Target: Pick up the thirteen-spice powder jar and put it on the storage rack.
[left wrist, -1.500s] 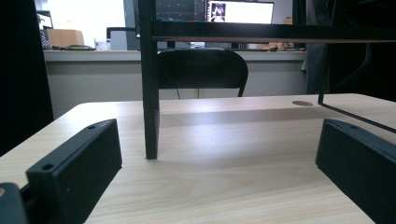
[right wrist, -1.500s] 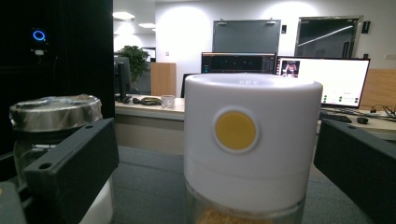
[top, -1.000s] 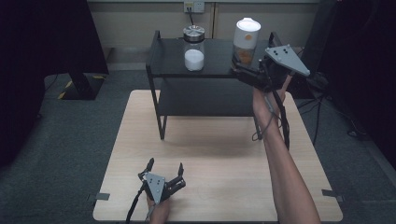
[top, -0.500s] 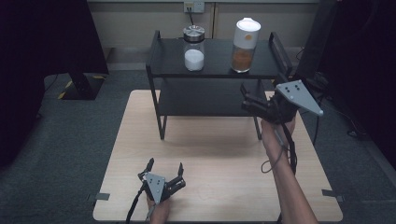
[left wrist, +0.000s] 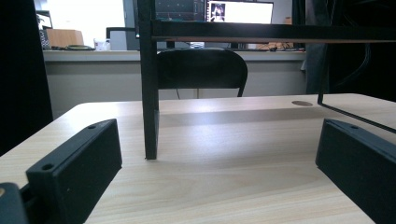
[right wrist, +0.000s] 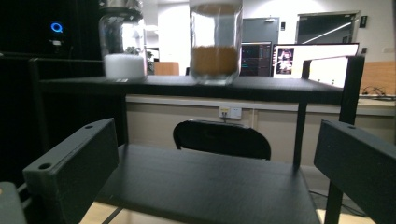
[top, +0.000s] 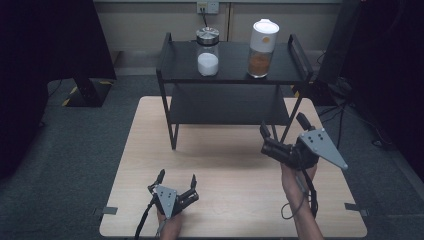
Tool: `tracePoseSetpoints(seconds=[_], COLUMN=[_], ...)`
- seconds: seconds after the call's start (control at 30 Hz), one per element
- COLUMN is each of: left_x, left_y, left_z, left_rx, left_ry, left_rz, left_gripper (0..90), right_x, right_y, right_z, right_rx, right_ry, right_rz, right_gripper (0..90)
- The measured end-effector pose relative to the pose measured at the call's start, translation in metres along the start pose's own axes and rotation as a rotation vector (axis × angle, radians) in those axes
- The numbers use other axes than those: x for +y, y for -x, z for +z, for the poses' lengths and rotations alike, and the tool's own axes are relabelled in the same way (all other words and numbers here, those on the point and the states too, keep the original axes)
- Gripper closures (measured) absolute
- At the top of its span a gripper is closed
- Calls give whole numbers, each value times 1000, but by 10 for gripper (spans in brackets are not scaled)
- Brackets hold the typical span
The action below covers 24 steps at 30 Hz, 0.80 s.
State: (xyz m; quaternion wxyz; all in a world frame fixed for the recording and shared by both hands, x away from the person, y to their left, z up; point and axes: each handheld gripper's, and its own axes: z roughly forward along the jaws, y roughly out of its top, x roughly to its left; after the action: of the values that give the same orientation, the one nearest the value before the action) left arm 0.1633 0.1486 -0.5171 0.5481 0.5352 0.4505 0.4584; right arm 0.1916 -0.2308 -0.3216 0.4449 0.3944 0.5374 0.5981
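The jar with the white cap point(top: 262, 47) and a layer of orange-brown powder stands upright at the upper middle-right of the high view, on the top board of the black shelf point(top: 230, 67), well apart from both grippers; in the right gripper view point(right wrist: 215, 42) it rises at the top centre, its clear wall and powder plain to see. It looks like glass or hard clear plastic, so I judge it stiff, smooth and apt to slip, and breakable if knocked against the shelf's end rail point(top: 299, 52) just to its right. Partly filled, it is probably moderate in weight with the mass low down. The best hold would be across the straight clear body below the cap, above the powder line or at it, fingers square to the wall; the cap seems a poor place to grip, since it might come loose. To its left on the same board stands a second jar point(top: 207, 51) with a metal lid and white powder, close enough that a sideways approach could bump it. Lower in the frame, the right gripper point(top: 282, 131) is held above the bench point(top: 225, 165) at the lower right, its fingers spread wide with nothing between them and aimed at the shelf. The left gripper point(top: 175, 180) sits low at the bottom centre-left, fingers likewise wide apart and empty.
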Motion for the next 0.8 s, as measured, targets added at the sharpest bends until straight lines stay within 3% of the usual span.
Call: tracePoseSetpoints(seconds=[0.23,0.37,0.57,0.8], left_x=[0,0,0,0], left_y=[0,0,0,0], left_z=[0,0,0,0], left_rx=[0,0,0,1], left_ry=[0,0,0,0], left_rz=[0,0,0,0], left_gripper=[0,0,0,0], right_x=[-53,-79,-107,-136], right_y=[-6,-4,-3,-5], right_z=[-20,-29,-42,-56], right_rx=[-26,-31,-50,-81], right_ry=[-16,-41,-73,-73], right_rz=[-30,-10,-3,-10], right_gripper=[0,0,0,0])
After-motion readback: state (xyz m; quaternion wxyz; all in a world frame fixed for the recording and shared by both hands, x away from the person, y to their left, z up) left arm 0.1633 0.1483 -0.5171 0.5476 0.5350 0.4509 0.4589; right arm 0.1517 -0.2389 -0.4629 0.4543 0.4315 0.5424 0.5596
